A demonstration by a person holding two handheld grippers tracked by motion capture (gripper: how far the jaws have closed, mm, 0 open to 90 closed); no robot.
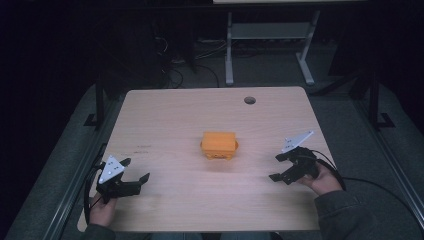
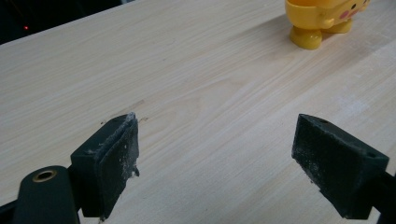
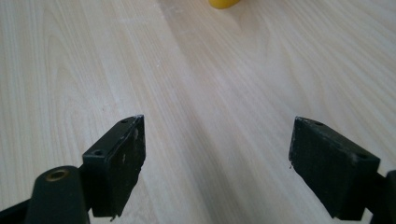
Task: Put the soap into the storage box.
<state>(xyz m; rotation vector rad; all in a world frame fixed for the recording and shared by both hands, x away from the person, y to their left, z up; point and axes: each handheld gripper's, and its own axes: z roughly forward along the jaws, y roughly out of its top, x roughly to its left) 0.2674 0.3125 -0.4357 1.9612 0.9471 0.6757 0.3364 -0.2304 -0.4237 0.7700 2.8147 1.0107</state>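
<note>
A pale wood-grain counter (image 1: 165, 115) with rounded corners and a round cable hole (image 1: 249, 100) near its far edge stood in a dim room. Grey carpeted floor (image 1: 270, 70) stretched beyond it, where the white metal legs of a second table (image 1: 229, 50) rose into shadow. Loose cables (image 1: 172, 70) lay tangled on the floor at the left, and the back of the room was dark.

The toy (image 1: 219, 145) is orange-yellow with pink cheek spots. The table (image 1: 175, 115) is pale wood grain. Both grippers have black jaws and grey plates.
</note>
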